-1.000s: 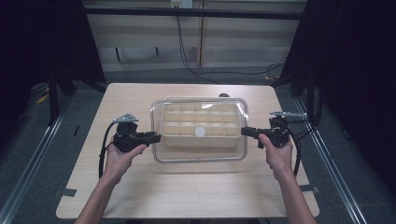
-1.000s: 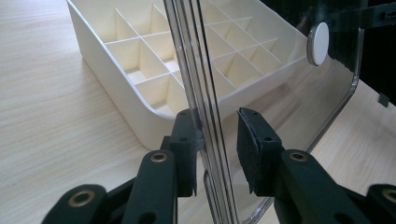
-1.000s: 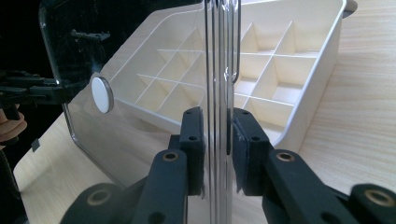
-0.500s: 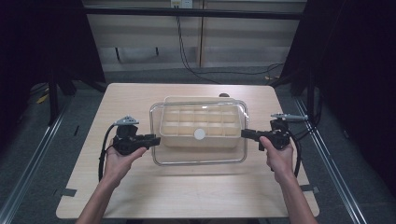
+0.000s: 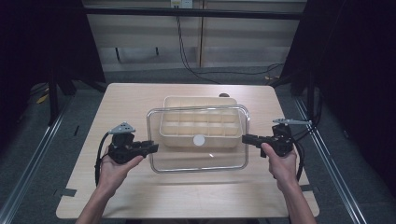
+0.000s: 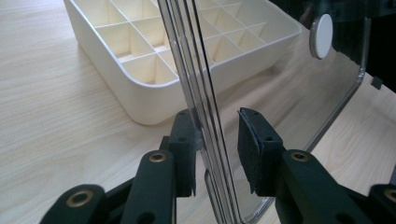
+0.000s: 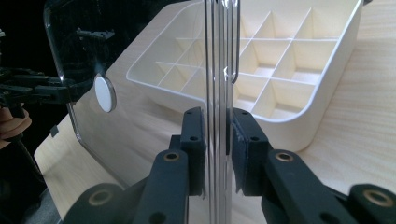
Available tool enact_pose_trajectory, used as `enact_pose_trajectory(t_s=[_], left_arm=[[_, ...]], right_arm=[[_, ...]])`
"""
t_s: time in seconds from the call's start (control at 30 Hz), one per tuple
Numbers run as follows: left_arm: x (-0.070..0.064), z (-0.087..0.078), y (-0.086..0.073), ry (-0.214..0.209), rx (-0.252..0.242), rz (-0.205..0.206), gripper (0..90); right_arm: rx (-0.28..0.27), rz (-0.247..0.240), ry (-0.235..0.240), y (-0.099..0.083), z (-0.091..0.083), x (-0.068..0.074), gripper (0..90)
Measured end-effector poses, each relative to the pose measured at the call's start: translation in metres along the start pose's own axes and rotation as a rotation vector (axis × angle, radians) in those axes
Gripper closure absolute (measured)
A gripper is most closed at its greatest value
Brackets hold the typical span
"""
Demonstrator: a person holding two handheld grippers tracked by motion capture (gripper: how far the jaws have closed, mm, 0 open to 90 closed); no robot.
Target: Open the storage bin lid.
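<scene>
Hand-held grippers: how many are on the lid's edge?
2. Left hand-held gripper straddles the lid at its left edge, one pad off; right hand-held gripper clamps its right edge.

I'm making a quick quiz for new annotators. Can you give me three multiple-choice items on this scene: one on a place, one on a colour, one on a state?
1. Where is the white disc?
A. On the bare table top
B. On the clear lid
C. On a sleeve

2. What colour is the divided tray?
A. Red
B. Blue
C. Cream

3. How is the right tool?
A. Shut on the lid's edge
B. Wide open, far from the lid
C. Lying on the floor

Answers:
1 B: the disc sits mid-panel on the transparent lid.
2 C: the tray's walls and dividers are pale cream.
3 A: in the right gripper view both pads press the lid's rim.
</scene>
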State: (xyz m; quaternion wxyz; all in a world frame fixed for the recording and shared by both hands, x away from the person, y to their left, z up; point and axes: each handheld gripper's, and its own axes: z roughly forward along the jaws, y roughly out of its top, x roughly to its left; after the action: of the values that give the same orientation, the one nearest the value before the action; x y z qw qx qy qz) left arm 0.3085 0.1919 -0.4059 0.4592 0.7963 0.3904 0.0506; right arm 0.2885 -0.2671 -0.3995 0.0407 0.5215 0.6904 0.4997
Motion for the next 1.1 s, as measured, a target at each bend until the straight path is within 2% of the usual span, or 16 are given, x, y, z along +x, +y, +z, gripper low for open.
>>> enact_pose_trajectory(t_s=[0.17, 0.37, 0.4, 0.6, 0.67, 0.77, 0.87, 1.1], left_arm=[[-0.004, -0.004, -0.004, -0.017, 0.012, 0.003, 67.9], [-0.009, -0.005, -0.007, -0.004, 0.033, 0.024, 67.7], [-0.011, -0.006, -0.01, -0.017, 0.033, 0.018, 67.8], [-0.015, -0.01, -0.016, -0.013, 0.049, 0.025, 67.9], [-0.015, -0.012, -0.019, -0.015, 0.048, 0.015, 68.0], [-0.013, -0.014, -0.022, -0.04, 0.045, -0.007, 68.7], [-0.015, -0.014, -0.025, -0.024, 0.052, -0.006, 68.4], [-0.019, -0.017, -0.03, -0.028, 0.061, -0.002, 68.4]], right_arm=[[0.013, 0.0, 0.007, -0.006, -0.005, 0.004, 76.5], [0.034, -0.021, -0.001, -0.01, -0.013, 0.011, 76.3], [0.036, -0.025, -0.002, -0.012, -0.015, 0.013, 76.3], [0.046, -0.015, 0.007, -0.023, -0.018, 0.017, 76.3], [0.054, -0.013, 0.01, -0.027, -0.018, 0.018, 76.4], [0.066, -0.017, 0.015, -0.03, -0.017, 0.018, 76.4], [0.061, -0.005, 0.02, -0.035, -0.018, 0.019, 76.7], [0.066, 0.01, 0.024, -0.041, -0.021, 0.023, 76.9]])
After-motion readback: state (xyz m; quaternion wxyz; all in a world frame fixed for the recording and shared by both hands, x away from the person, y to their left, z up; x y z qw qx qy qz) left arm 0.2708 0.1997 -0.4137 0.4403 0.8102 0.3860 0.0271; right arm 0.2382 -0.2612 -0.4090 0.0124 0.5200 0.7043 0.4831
